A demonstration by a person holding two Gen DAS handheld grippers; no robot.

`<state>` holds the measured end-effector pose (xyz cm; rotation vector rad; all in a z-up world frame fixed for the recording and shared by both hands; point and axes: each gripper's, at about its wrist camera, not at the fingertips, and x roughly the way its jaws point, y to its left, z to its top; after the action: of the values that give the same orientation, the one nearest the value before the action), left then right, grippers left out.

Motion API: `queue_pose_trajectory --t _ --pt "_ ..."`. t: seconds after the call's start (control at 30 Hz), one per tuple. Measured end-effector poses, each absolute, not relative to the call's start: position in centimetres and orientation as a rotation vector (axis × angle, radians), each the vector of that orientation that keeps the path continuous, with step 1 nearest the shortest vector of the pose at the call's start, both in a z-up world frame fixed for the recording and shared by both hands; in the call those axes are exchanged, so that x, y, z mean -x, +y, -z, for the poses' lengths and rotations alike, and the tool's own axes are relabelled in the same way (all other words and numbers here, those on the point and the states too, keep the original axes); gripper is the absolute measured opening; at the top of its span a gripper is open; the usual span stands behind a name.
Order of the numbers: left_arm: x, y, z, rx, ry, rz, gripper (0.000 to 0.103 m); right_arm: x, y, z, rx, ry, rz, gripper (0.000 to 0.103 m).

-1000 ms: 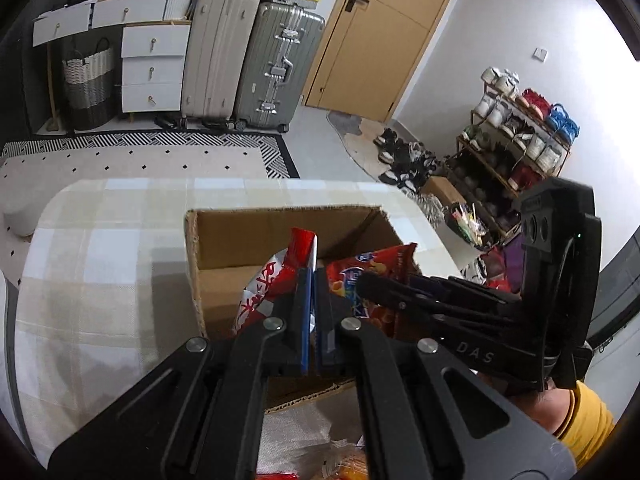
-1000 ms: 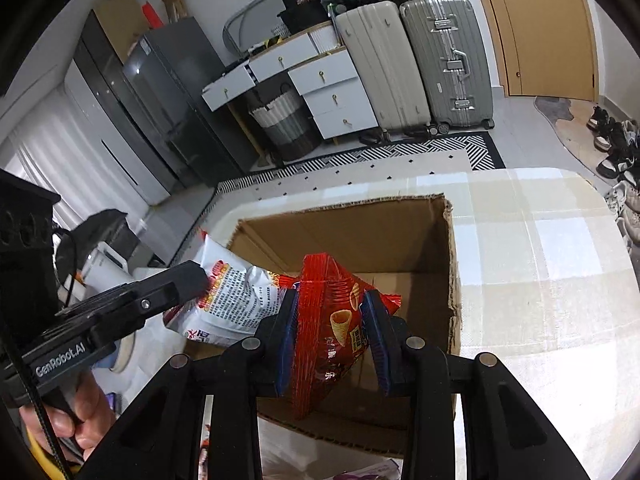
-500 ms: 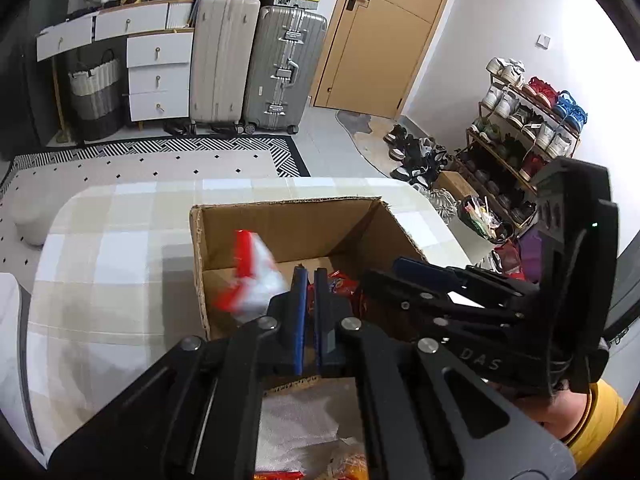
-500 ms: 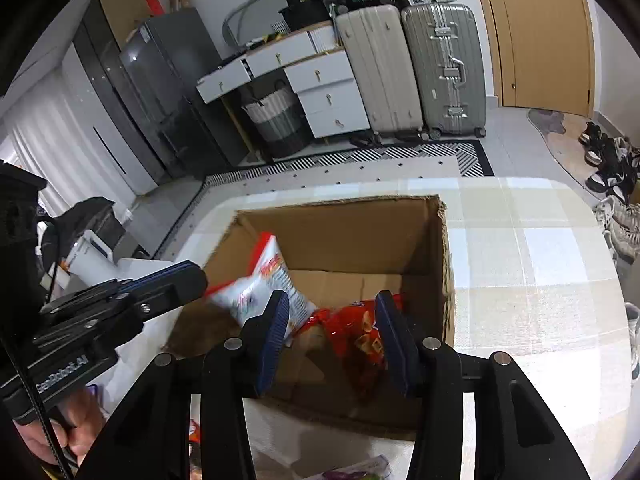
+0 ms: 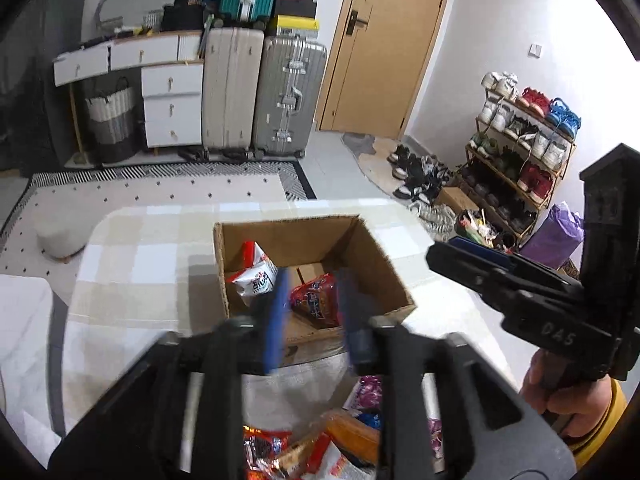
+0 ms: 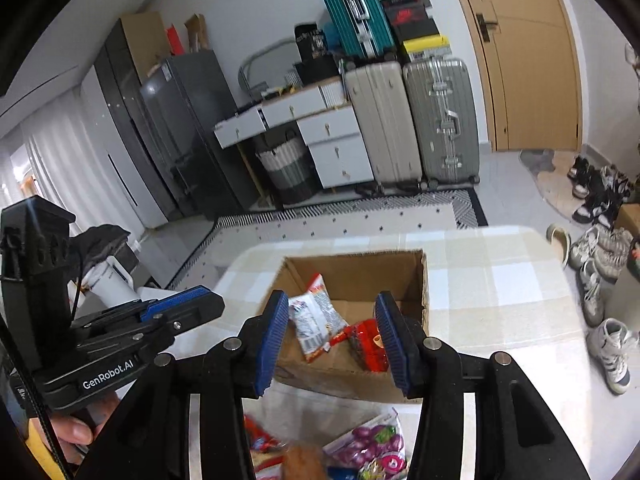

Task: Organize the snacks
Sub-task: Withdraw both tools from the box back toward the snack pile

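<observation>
Over on the left, the left gripper [image 5: 312, 312] is hovering above the near edge of the cardboard box [image 5: 240, 240], its blue-padded fingers [image 5: 276, 320] standing apart and holding nothing; they are blurring a little in its own camera. From the right wrist camera that same tool [image 6: 188, 304] is showing at the left edge, sitting off the box's left side.

Moving to the middle, the cardboard box [image 6: 424, 280] is sitting open on the checked tablecloth [image 5: 132, 264]. Inside it, a white snack bag [image 5: 254, 276] is leaning against the left wall, and a red snack bag [image 5: 316, 300] is lying just beside it on the box floor, toward the right. In the right wrist view the white snack bag [image 6: 316, 320] and the red snack bag [image 6: 366, 344] are touching at their lower corners.

In front of the box, nearer the cameras, a pile of loose snacks [image 6: 360, 452] is waiting on a pale sheet, a purple packet among them.

On to the right, the right gripper [image 6: 334, 336] is poised above the box's near wall with its jaws spread wide and empty, both bags showing in the gap between its pads [image 6: 392, 340]. In the left wrist view the right gripper [image 5: 468, 254] is pointing in from the right, clear of the box.
</observation>
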<state>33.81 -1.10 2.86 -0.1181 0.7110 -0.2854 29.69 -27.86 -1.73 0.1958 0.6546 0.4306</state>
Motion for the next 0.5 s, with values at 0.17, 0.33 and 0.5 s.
queue_pose_trajectory --t 0.17,0.33,0.5 --pt "-28.2 -0.7 -7.1 0.117 0.639 0.28 0.064 -24.6 -27.8 -1.9 -0.169 0.57 -0.449 0.051" --pt "-21.1 -0.2 -10.5 0.115 0.568 0.269 0.081 -18.0 -27.8 -5.1 -0.143 0.456 -0.458 0.078" --pt "-13.0 0.4 -13.1 0.105 0.503 0.23 0.086 -11.5 -27.7 -7.3 -0.119 0.35 -0.479 0.091"
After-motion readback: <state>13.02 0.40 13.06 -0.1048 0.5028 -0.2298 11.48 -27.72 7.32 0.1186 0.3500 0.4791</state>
